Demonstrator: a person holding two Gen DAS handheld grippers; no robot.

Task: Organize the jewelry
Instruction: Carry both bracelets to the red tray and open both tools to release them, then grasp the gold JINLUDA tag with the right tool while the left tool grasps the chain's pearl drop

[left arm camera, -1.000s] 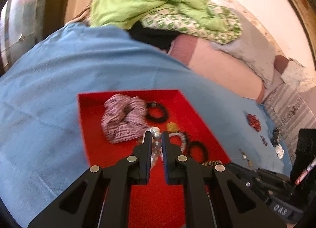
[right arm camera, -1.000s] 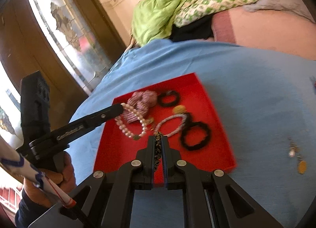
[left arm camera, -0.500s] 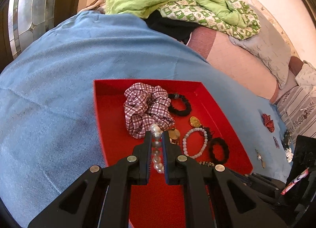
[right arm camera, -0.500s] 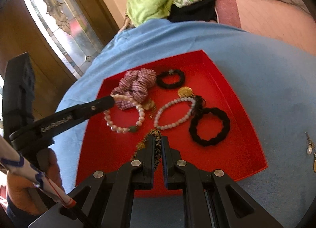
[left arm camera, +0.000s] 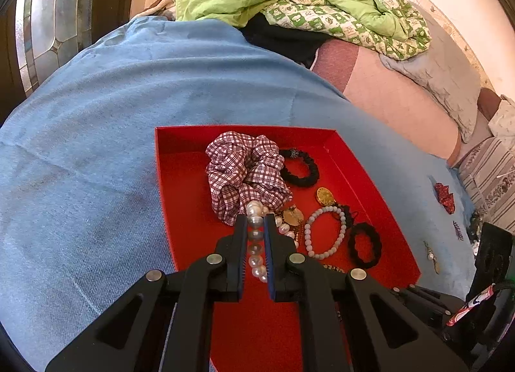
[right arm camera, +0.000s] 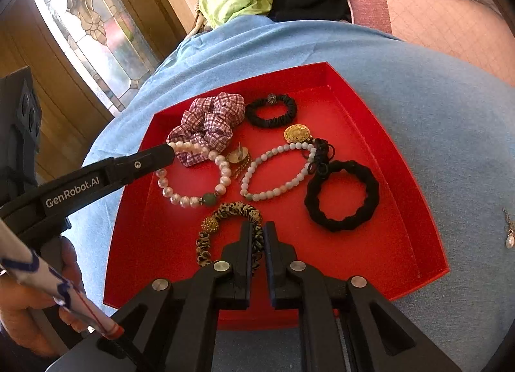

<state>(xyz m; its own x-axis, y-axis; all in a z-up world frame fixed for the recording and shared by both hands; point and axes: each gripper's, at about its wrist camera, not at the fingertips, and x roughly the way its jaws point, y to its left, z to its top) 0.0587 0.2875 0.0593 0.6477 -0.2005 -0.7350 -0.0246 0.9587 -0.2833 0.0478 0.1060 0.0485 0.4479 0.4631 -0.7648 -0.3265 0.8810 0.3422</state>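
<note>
Both wrist views look steeply down, close, sharing the red tray [left arm camera: 167, 159].

Black fingers [left arm camera: 241, 243], silver screws, "GenRobot.AI" lettering.

Red tray [right arm camera: 415, 179]: my left corner bare, passable. Middle crowded by plaid scrunchie [right arm camera: 209, 121], pale bead bracelet [right arm camera: 273, 169], black scrunchie [right arm camera: 341, 195] (touching or nearly so). Blue cloth [left arm camera: 80, 179] round the tray open; earrings [right arm camera: 508, 233] at my right.
</note>
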